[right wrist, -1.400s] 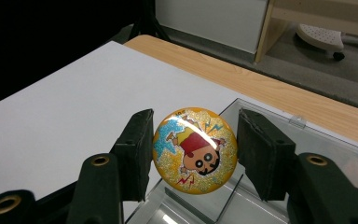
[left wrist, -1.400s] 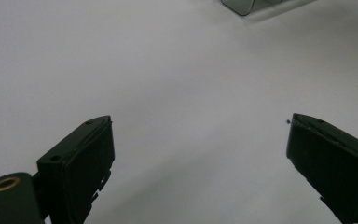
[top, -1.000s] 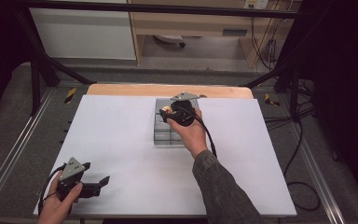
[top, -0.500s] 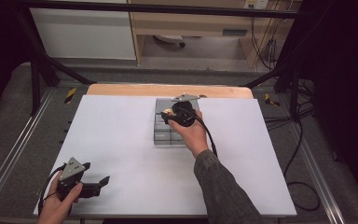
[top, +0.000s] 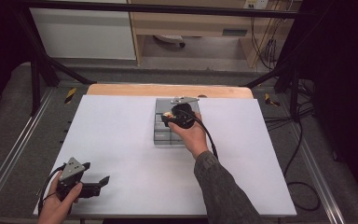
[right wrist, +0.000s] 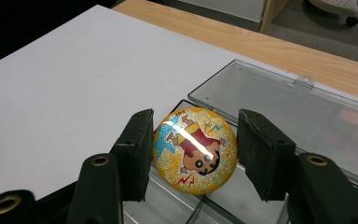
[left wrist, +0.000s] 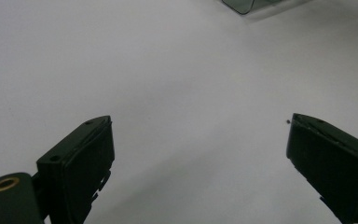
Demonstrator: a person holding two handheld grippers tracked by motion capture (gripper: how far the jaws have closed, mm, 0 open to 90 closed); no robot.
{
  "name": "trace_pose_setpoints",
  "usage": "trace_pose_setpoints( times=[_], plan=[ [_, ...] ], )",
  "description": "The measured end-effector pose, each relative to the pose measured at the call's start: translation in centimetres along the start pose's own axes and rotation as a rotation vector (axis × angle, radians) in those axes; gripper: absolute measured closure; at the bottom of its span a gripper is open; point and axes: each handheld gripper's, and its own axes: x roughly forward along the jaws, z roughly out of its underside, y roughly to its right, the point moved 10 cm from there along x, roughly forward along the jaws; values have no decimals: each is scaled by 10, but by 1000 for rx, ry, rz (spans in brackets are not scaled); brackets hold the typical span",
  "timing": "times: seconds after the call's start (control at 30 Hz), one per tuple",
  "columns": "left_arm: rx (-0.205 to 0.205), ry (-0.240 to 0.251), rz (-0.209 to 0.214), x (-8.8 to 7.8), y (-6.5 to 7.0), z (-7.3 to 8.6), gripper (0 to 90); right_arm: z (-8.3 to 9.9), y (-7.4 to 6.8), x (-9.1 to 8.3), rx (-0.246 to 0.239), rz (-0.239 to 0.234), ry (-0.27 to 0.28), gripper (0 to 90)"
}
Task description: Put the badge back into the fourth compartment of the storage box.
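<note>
Right gripper view: your right gripper (right wrist: 193,156) has its fingers (right wrist: 135,151) on either side of a round glittery badge (right wrist: 195,150) with a cartoon figure on it. The left finger touches the badge's edge; a thin gap seems to show at the other finger, so whether the badge is still clamped or just freed cannot be told for sure. The badge sits tilted over a compartment of the clear plastic box (right wrist: 223,205), whose lid (right wrist: 284,102) lies open flat behind it, toward the wooden edge of the desk (right wrist: 242,39).

In the high view, your right hand (top: 191,135) has crept a little forward over the box (top: 163,135) compared with a second ago, and the gripper (top: 170,116) now hangs above the box's far compartments. That reads as the placing step nearly done: the badge is over its slot, and what is left is to lower it, let go fully and draw back without dragging it out.

Your left gripper (top: 103,180) has not moved; it rests at the near left of the white desk top (top: 121,130), fingers (left wrist: 81,163) wide apart on nothing, well away from the box.
</note>
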Motion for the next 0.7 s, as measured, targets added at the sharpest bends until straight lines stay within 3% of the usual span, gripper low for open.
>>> trace_pose_setpoints(
  times=[0.7],
  plan=[
    [1,-1,1,0,0,0,77,20,-5,10,24,-32,-51,472]
  ],
)
